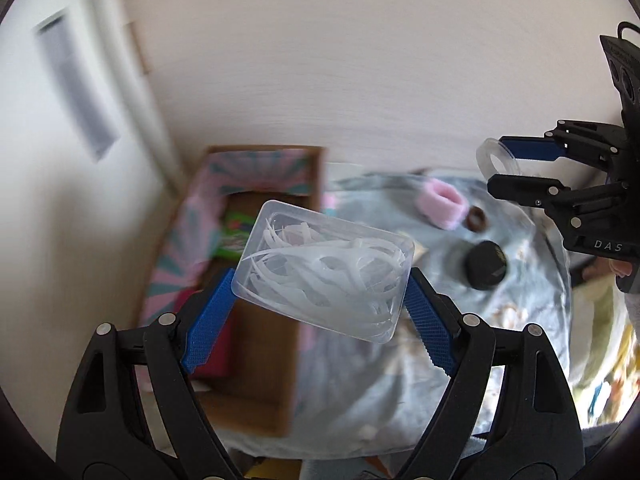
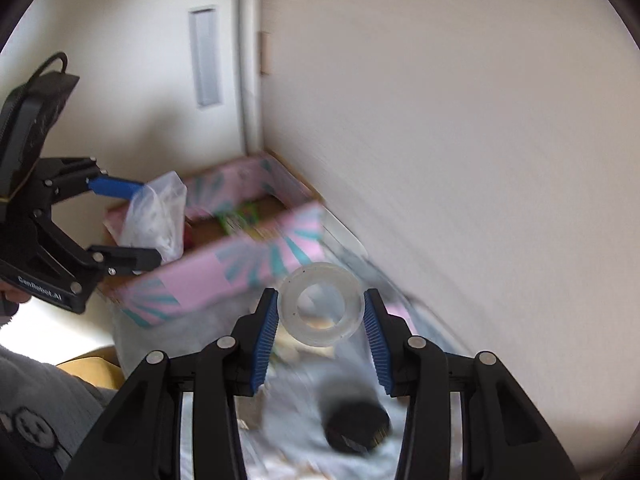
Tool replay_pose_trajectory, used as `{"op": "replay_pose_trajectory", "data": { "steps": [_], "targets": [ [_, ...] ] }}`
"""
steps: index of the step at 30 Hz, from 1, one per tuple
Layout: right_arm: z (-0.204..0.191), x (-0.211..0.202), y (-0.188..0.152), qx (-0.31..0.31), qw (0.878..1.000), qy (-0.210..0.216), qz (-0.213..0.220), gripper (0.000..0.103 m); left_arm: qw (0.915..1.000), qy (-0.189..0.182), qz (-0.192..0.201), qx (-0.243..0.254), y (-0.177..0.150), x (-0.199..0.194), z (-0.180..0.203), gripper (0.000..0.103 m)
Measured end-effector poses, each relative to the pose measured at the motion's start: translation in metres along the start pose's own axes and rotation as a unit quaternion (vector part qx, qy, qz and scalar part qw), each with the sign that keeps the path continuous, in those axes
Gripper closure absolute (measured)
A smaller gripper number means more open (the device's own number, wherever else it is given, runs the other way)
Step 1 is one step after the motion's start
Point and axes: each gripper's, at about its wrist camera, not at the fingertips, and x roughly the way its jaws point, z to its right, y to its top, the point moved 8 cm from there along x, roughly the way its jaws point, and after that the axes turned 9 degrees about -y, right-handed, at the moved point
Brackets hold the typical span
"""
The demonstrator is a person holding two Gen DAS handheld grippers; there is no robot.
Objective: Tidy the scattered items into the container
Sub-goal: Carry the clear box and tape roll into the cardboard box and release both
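My left gripper (image 1: 320, 300) is shut on a clear plastic box of white strips (image 1: 324, 276), held in the air over the right edge of the pink patterned cardboard box (image 1: 264, 168). It also shows in the right wrist view (image 2: 132, 224) with the clear box (image 2: 156, 216) above the pink box (image 2: 224, 272). My right gripper (image 2: 320, 312) is shut on a clear tape roll (image 2: 320, 304), held above the blue cloth. In the left wrist view that gripper (image 1: 496, 164) and the roll (image 1: 496, 160) are at the right.
On the blue cloth (image 1: 360, 380) lie a pink foam roll (image 1: 442, 204), a small brown ring (image 1: 476, 218) and a black round case (image 1: 486, 266), which also shows in the right wrist view (image 2: 356, 424). The pink box holds green and red items. A wall stands close behind.
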Motion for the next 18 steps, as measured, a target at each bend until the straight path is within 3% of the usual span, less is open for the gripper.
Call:
{"op": "replay_pose_trajectory", "data": {
  "steps": [8, 18],
  "targets": [
    [-0.088, 0.060, 0.071, -0.060, 0.995, 0.079, -0.011, 0.064, 0.9978, 0.023, -0.021, -0.059, -0.035, -0.003, -0.075, 0.020],
    [-0.164, 0.166, 0.075, -0.077, 0.987, 0.108, -0.096, 0.064, 0.9967, 0.023, -0.060, -0.050, -0.064, 0.049, -0.107, 0.020]
  ]
}}
